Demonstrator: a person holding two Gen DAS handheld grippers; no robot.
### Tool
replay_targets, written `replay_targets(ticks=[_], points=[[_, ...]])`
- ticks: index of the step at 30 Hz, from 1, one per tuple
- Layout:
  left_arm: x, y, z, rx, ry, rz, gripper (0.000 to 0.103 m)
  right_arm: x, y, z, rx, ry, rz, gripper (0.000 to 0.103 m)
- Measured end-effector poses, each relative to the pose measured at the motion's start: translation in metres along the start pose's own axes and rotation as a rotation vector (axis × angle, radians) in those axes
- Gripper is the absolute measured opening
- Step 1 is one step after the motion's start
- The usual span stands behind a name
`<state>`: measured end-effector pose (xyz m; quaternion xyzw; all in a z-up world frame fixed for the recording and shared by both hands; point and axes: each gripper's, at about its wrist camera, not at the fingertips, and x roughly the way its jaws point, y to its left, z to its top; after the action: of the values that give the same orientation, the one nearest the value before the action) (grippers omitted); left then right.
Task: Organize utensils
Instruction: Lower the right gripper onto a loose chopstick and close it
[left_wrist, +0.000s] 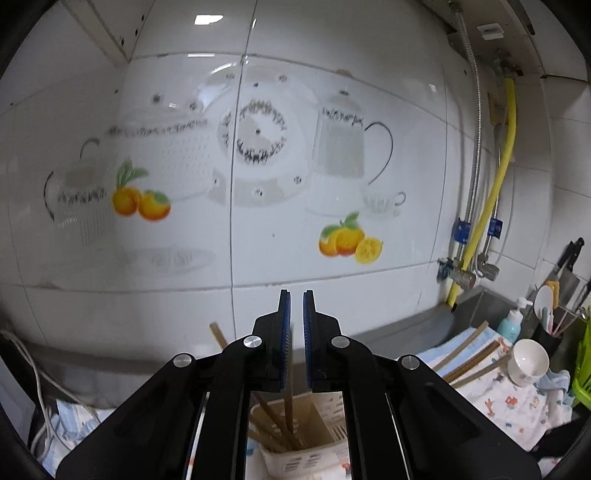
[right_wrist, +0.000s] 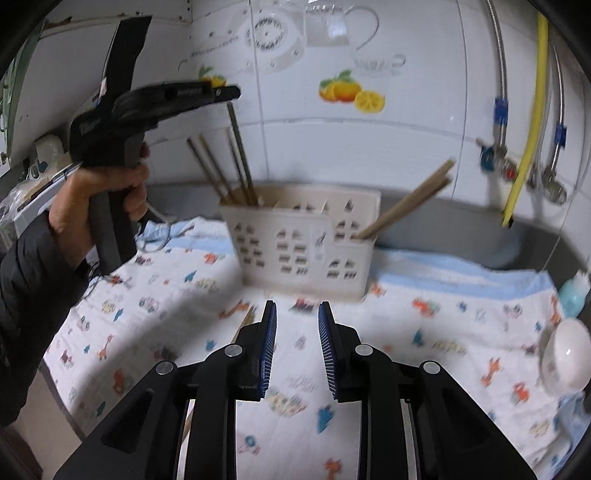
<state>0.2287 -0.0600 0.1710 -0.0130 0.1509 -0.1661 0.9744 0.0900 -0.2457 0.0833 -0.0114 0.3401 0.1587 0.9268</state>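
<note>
Nearest, right gripper (right_wrist: 297, 314), jaws a little apart with nothing between, hanging over the cartoon cloth (right_wrist: 369, 343) on the counter (left_wrist: 406, 326). Just in front of the white utensil holder (right_wrist: 295, 245), on its near side, one loose chopstick (right_wrist: 245, 323) flat on the cloth, partly hidden by a finger of that gripper. In the holder's left part, a bunch of chopsticks (right_wrist: 221, 170) standing up; in its right part, two more chopsticks (right_wrist: 410, 199) leaning out to the right. Right of the holder, near the cloth's edge, a white cup (right_wrist: 565, 356) on its side. Up and left of the holder, left gripper (right_wrist: 236, 92) held by a hand (right_wrist: 99, 192), jaws closed together, one chopstick (right_wrist: 238, 147) hanging under the tip; held or not, cannot tell. Behind the holder, a tiled wall with orange pictures (right_wrist: 351, 92).
</note>
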Motion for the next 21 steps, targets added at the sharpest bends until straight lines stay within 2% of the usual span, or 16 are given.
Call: replay_targets(ticks=[7,12,15,21], points=[[-0.021,-0.003,-0.007,0.021,0.014,0.0,0.023,0.015,0.028,-0.058,0.021,0.106,0.072,0.021],[-0.048,0.001,-0.017,0.02,0.027,0.0,0.025,0.025,0.045,-0.1,0.049,0.191,0.103,0.016],[-0.065,0.007,-0.032,0.015,0.056,0.013,0.031,0.032,0.054,-0.121,0.065,0.234,0.117,0.015],[-0.096,0.026,-0.07,-0.019,0.13,0.05,0.032,0.038,0.07,-0.141,0.081,0.268,0.124,0.014]])
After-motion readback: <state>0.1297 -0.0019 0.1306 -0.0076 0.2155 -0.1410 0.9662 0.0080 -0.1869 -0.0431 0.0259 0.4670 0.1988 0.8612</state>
